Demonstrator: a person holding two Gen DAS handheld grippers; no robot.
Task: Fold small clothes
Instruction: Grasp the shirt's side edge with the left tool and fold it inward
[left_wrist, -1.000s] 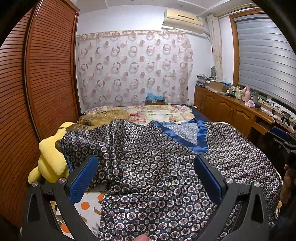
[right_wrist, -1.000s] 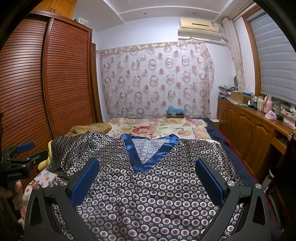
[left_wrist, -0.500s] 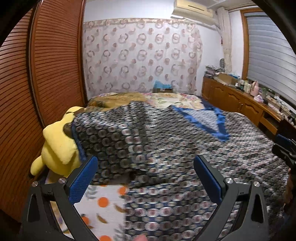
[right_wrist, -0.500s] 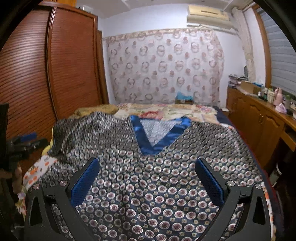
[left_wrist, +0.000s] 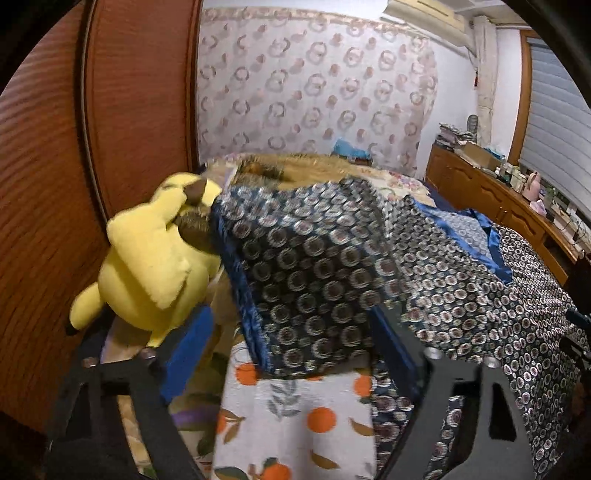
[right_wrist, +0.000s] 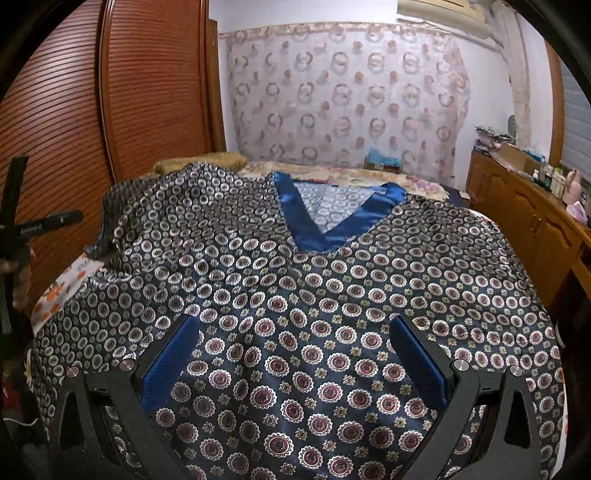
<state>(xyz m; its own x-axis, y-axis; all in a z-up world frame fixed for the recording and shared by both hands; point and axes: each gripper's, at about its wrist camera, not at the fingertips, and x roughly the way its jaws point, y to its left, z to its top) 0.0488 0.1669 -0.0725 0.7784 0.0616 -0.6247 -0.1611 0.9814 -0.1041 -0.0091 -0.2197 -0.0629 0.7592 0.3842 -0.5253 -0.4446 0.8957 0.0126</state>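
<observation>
A navy satin top (right_wrist: 295, 295) with circle print and a blue V-neck trim (right_wrist: 332, 225) lies spread front-up over the bed. In the left wrist view its left sleeve (left_wrist: 314, 266) drapes off the bed's side, the blue-hemmed cuff hanging between the fingers of my left gripper (left_wrist: 288, 321). The jaws are closing, but the pads still stand apart from the cloth, the right pad (left_wrist: 391, 350) close to it. My right gripper (right_wrist: 291, 325) hovers open just over the top's lower front, with nothing pinched.
A yellow plush toy (left_wrist: 147, 258) sits against the sleeve on the bed's left side, next to louvred wooden wardrobe doors (left_wrist: 55, 184). An orange-print sheet (left_wrist: 295, 424) shows below the sleeve. A wooden cabinet (right_wrist: 535, 229) runs along the right wall.
My left gripper has swung left and down to the sleeve, and its jaws have narrowed around the cuff. The right gripper has sunk closer to the top's front and stays wide.
</observation>
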